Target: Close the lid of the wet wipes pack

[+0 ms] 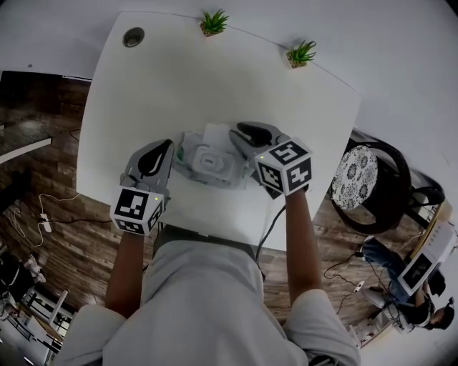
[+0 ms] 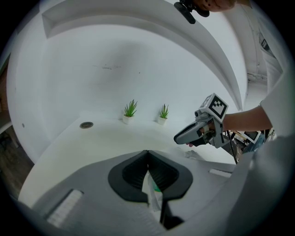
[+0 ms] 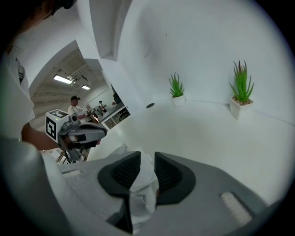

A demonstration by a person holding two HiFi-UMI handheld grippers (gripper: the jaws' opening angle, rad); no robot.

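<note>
The wet wipes pack (image 1: 207, 163) lies on the white table (image 1: 143, 93) in front of the person. Its white lid (image 1: 214, 134) looks flipped up on the far side, above the oval opening. My left gripper (image 1: 167, 148) is at the pack's left end, jaws shut on a thin white and green edge of the pack (image 2: 155, 193). My right gripper (image 1: 242, 134) is at the pack's right end, its pads pressed on white pack material (image 3: 143, 184). Each gripper view shows the other gripper across the pack: the right gripper (image 2: 182, 136) and the left gripper (image 3: 98, 133).
Two small potted plants (image 1: 213, 22) (image 1: 300, 53) stand at the table's far edge, and a round grommet (image 1: 133, 36) sits in the far left corner. A chair (image 1: 372, 182) stands to the right, off the table. Cables run over the wooden floor.
</note>
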